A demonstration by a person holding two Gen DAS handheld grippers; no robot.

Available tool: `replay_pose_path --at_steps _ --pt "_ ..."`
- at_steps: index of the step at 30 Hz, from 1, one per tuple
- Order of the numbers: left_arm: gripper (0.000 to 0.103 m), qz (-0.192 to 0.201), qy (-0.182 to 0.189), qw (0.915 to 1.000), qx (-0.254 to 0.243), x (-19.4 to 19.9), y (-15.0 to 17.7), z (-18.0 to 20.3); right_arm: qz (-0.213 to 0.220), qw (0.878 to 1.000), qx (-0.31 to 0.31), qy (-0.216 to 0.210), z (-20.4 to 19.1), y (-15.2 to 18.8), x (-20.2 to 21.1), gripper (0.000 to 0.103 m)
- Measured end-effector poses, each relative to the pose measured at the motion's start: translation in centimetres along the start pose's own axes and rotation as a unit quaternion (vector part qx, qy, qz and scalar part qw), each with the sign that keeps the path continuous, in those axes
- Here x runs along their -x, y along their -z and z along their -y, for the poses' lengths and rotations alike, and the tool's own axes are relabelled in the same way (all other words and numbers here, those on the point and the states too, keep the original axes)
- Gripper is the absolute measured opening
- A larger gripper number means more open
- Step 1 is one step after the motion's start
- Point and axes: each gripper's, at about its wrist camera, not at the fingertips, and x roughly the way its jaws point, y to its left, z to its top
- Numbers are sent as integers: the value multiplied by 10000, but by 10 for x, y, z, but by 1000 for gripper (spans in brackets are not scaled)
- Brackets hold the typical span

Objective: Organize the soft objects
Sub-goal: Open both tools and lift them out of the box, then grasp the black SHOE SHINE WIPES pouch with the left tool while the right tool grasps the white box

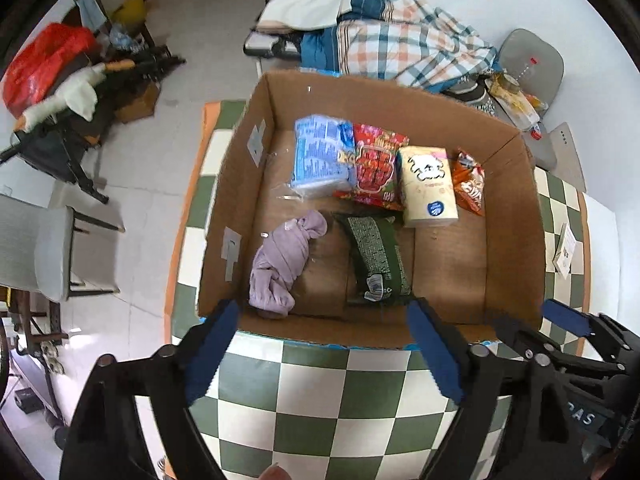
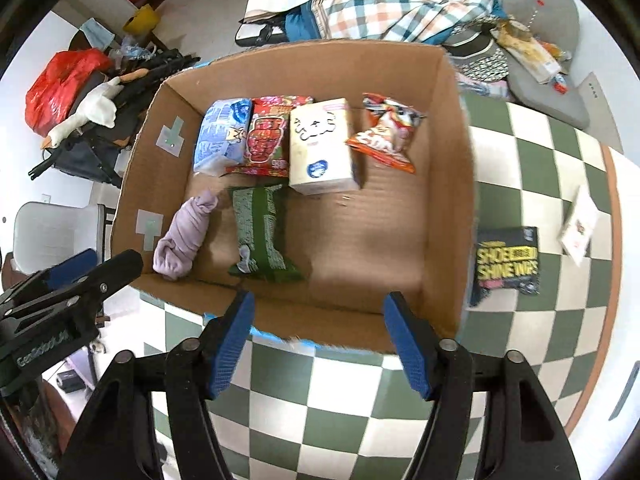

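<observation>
Hovering over the near rim of the cardboard box [image 2: 304, 60], both tools point steeply down at the checkered table [image 1: 320, 392] and neither one carries anything. Far left inside the box lies the lilac cloth bundle [image 1: 280, 264], slumped against the left wall, and right beside it the dark green packet [image 1: 376, 260], lying lengthwise. Behind them runs a tidy back row: blue pack [image 1: 320, 156], red snack bag [image 1: 376, 168], cream tissue box [image 1: 428, 184], orange snack bag [image 2: 384, 132] tucked toward the right wall. Further right, outside the box on the table, sits the black shoe-shine pack [image 2: 508, 260], and that one looks like the obvious leftover.

Risks from here: the left gripper [image 1: 324, 348] hangs just over the near wall, so a careless drop could catch the cardboard edge and shove the whole box. The lilac bundle is loosely knotted and could unroll if nudged. Going for the black pack, the right gripper [image 2: 320, 340] could clip the box's right wall, which stands close beside it.

Pose check: left gripper spread wide, blue pads well apart, nothing between them. Right gripper likewise released, jaws parted, empty. In each view the other tool peeks in at the edge, so the two hang close side by side.
</observation>
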Motion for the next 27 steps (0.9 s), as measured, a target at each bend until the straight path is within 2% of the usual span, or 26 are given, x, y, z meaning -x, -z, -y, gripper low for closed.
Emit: replay_pose_path --at_steps 1,3,8,12,18,21,24,27 --pt "92 39 -26 10000 6 3 2 2 75 10000 -5 44 3 4 6 81" --pt "98 166 -96 9998 5 12 5 4 204 9997 -24 107 7 11 15 81" --pt "100 508 -226 9984 -24 37 15 11 476 9985 -8 275 12 28 40 98" --pt "103 807 -246 9964 -51 55 24 16 712 9967 4 397 14 42 63 99" --pt "103 1015 -188 9945 -167 79 40 26 905 9958 -19 130 20 58 96 100" --pt "103 1031 -138 9933 -504 86 42 43 918 9957 -96 -65 33 67 108 100" --pt "103 923 -65 9890 -1151 85 42 78 854 9958 -297 -159 60 77 113 100" --pt "103 853 -99 9779 -1909 77 42 125 736 9953 -629 -66 100 88 112 100"
